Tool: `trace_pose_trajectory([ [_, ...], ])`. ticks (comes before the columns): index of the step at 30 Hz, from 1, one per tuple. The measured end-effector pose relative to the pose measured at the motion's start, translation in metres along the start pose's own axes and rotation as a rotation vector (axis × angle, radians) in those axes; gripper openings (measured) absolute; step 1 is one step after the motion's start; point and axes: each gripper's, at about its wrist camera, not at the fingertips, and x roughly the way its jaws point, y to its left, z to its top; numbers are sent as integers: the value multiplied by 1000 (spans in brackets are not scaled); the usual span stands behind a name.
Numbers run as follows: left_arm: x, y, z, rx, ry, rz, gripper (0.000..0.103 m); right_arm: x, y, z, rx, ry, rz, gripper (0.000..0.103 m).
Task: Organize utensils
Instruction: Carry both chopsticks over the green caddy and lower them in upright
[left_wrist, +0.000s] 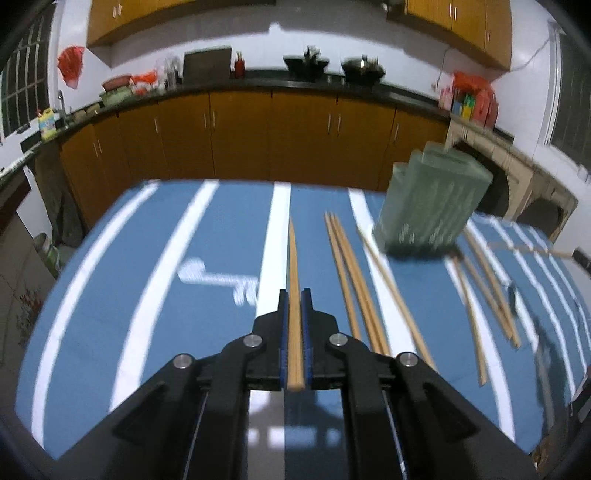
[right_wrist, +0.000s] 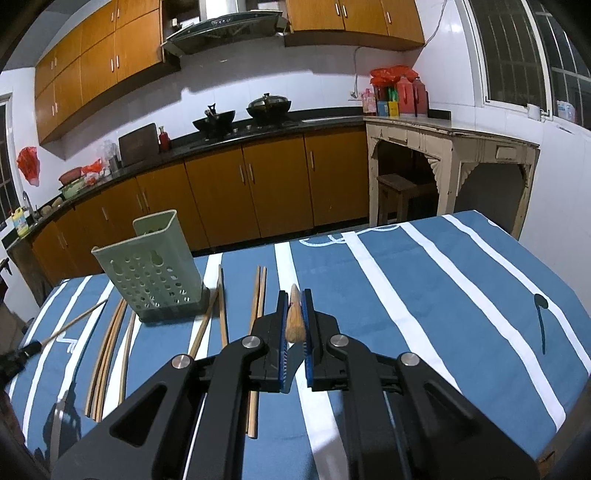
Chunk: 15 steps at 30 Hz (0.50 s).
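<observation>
Kitchen setting: orange-brown cabinets and a dark worktop with woks run behind a table covered in a blue cloth with white stripes (right_wrist: 424, 295).

Near the far left corner of the table, in the right wrist view, stands a pale green perforated plastic utensil holder (right_wrist: 151, 269), upright and open at the top. Loose bamboo chopsticks (right_wrist: 107, 339) lie flat on the cloth around its base, on both sides, with several more (left_wrist: 354, 280) fanned toward the near edge.

The left tool (left_wrist: 294, 295) is pressed together on a single bamboo chopstick (left_wrist: 294, 280), which runs lengthwise between its blue pads and sticks out ahead. The right tool (right_wrist: 294, 297) pinches another chopstick (right_wrist: 294, 317), seen almost end-on.

The step in hand appears to be carrying picked-up chopsticks to the holder. The next move likely calls for tipping each stick toward upright, lining its tip over the holder's mouth, then letting go.

The right half of the table is bare and gives free room. Space beside the holder is tighter, crowded with loose sticks, and the holder sits close to the far edge, so a nudge could push it off.
</observation>
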Motion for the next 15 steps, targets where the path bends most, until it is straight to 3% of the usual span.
trace_pose_trajectory([
  [8,-40,7,37,-71,-170,-35,8,-5,1,9,-2,-35,13,8],
  [15,-50,9,54,-86,-227,-30,7,-6,1,17,5,-53,25,8],
])
